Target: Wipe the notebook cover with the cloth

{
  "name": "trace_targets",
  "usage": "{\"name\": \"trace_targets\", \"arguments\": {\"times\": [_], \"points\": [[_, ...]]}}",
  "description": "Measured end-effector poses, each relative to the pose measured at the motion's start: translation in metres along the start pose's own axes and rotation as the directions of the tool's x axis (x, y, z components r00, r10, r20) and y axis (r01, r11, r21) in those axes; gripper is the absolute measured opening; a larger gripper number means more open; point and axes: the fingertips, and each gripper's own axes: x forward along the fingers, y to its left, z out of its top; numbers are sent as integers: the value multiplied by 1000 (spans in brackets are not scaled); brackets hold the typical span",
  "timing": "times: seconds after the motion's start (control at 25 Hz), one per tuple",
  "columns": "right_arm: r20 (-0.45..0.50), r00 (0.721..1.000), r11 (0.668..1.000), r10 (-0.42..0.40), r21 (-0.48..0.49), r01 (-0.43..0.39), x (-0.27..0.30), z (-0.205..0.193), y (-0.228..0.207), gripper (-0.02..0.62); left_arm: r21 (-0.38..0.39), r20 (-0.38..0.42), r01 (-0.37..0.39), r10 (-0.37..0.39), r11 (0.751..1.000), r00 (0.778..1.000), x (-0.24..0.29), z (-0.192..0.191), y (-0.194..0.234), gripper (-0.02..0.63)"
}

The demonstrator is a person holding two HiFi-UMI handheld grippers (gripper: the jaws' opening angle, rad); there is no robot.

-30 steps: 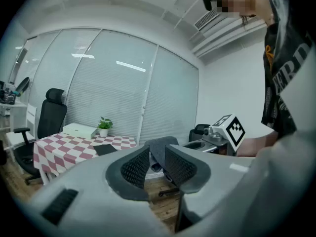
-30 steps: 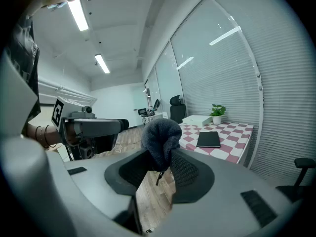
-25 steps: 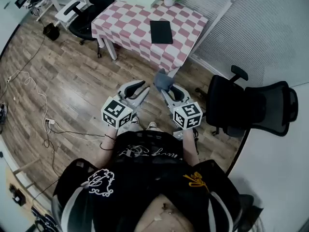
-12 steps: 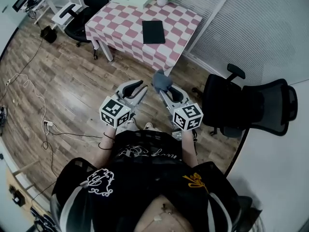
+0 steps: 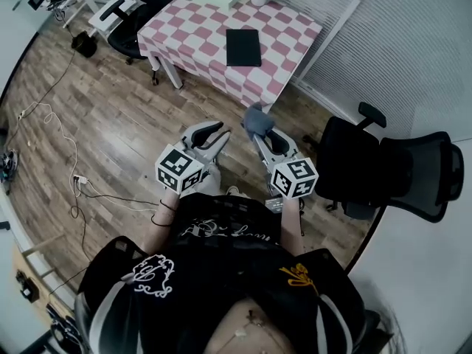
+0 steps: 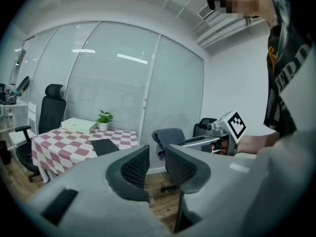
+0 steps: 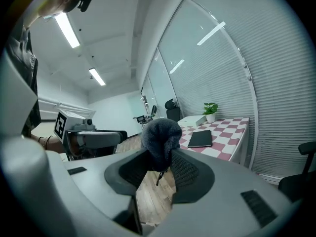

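Two grippers low over wood floor (image 5: 110,124), well short of tabletop (image 5: 195,32). Right gripper (image 5: 259,130) clamps grey cloth (image 5: 254,118), bunched above jaws. Left gripper (image 5: 214,133) empty, jaws narrow gap apart. Black notebook (image 5: 243,47) flat on checkered tabletop, well apart from cloth. Step, judged: approach; wiping not begun. Next: reach forward, press cloth onto cover.

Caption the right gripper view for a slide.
Right gripper clamps a grey cloth; the black notebook lies on the checkered table beyond.

Right gripper (image 7: 159,168) jaws clamping grey cloth (image 7: 160,141), notebook (image 7: 200,138) on checked table (image 7: 229,132)
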Motion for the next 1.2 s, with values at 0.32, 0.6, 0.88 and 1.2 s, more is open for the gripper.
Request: {"name": "trace_targets", "arguments": {"times": [0.32,0.6,0.88,1.2], "points": [[-14,1000,1000,-25,-3,25,62,19,-25,130,8,-9,25,-25,1000,1000,25,6,65,95],[-25,997,997,-71,-9,71,145,54,-45,130,32,22,48,-49,998,999,46,39,158,95],[-51,993,994,-110,-18,110,215,75,-54,130,19,32,86,-87,996,996,57,52,234,95],[-76,983,986,-167,-28,165,257,94,-68,130,-8,51,116,-116,993,992,63,61,284,95]]}}
